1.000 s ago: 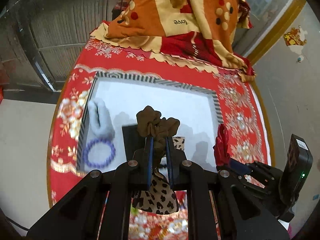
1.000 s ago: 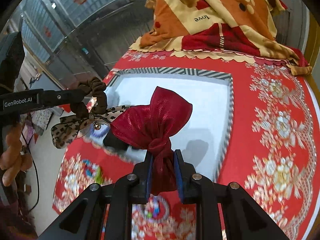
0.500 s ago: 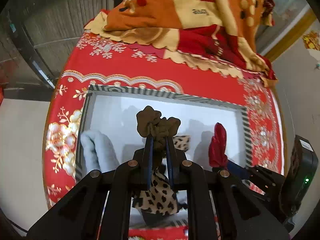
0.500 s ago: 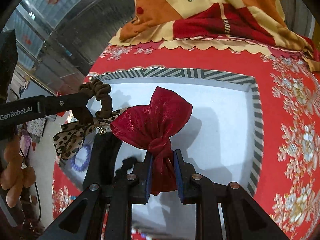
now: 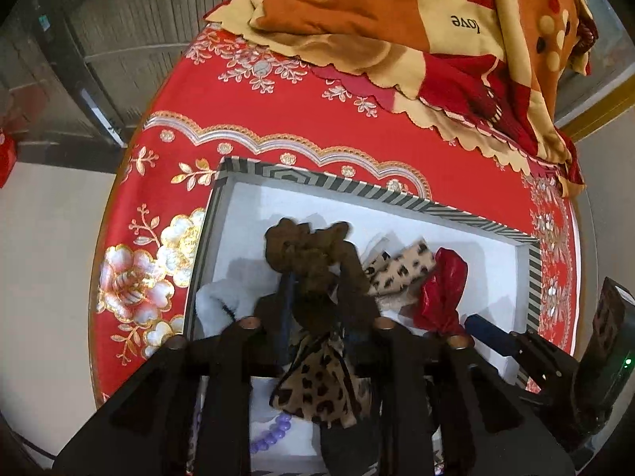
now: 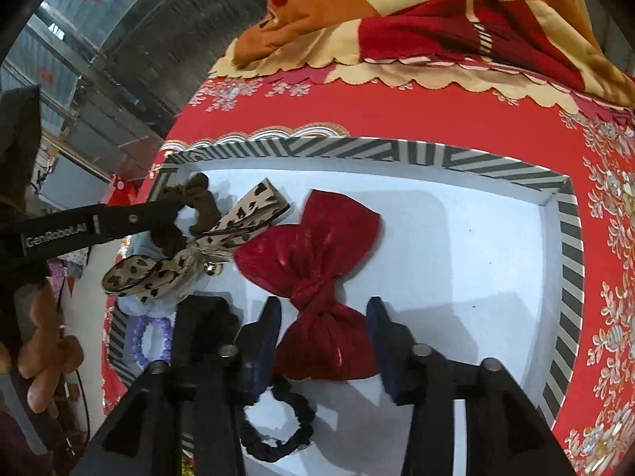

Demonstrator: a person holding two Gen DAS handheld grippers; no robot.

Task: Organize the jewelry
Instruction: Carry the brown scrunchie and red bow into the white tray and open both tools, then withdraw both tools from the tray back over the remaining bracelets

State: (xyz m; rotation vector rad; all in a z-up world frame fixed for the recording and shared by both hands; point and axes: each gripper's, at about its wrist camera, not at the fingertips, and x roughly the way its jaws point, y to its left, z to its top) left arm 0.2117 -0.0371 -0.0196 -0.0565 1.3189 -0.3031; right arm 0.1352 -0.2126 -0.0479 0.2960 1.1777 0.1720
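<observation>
Red floral cloth covers the tabletop under the striped-rim tray (image 6: pixel 571 246), where I'm setting both pieces down. My right gripper (image 6: pixel 323 331) has just been opening; its jaws stand clear of the red bow (image 6: pixel 317 254) lying between them. My left gripper (image 5: pixel 315 305) has been opening too, the leopard-bow scrunchie (image 5: pixel 305 250) between its jaws, so next I lift both clear.
</observation>
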